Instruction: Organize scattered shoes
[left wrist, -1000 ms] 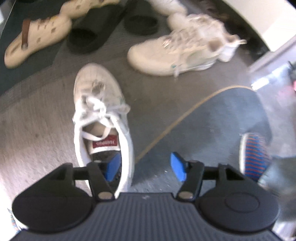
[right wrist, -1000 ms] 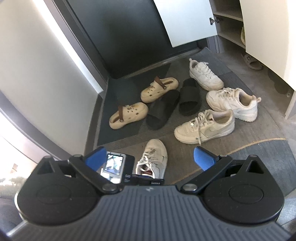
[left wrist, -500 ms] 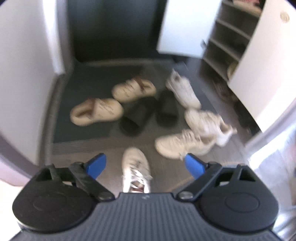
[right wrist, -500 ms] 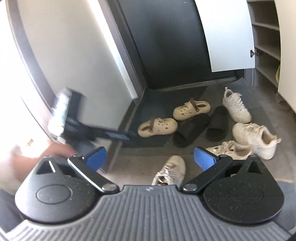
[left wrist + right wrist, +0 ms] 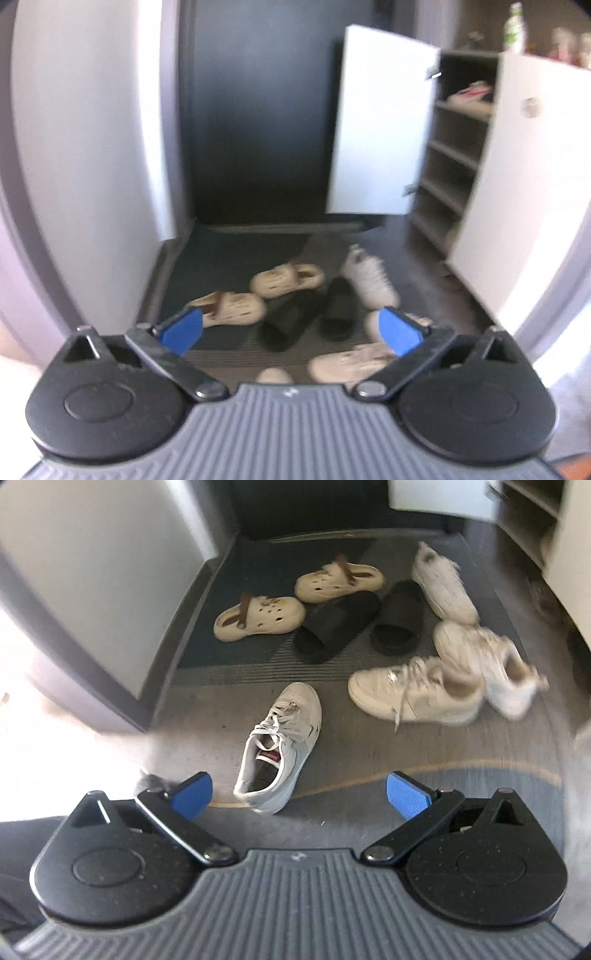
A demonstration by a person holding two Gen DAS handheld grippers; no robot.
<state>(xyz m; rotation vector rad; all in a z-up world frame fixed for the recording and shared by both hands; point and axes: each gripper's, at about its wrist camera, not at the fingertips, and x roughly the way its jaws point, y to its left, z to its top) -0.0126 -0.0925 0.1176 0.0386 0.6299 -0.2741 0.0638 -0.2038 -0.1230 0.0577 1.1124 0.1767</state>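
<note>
Spread wide with nothing between them, the jaws of the left gripper (image 5: 290,330) had just been opening. In the left wrist view, blurred, the gripper looked down a hallway at the shoes on the floor. Two beige clogs (image 5: 258,295) lay at about eleven o'clock from the jaws, two black slides (image 5: 314,314) at twelve, and white sneakers at one to three o'clock. An open shoe cabinet (image 5: 454,162) stood at two o'clock, a pair of shoes (image 5: 471,94) on its top shelf.

Jaws of the right gripper (image 5: 299,795) stood equally wide and empty in the right wrist view. A white sneaker with a red tongue label (image 5: 280,746) lay alone just ahead at twelve o'clock, toe pointing away. Two cream sneakers (image 5: 443,686) lay touching at two o'clock, another white sneaker (image 5: 443,583) beyond them. The clogs and slides rested on a dark mat (image 5: 207,602) at eleven to twelve o'clock.
</note>
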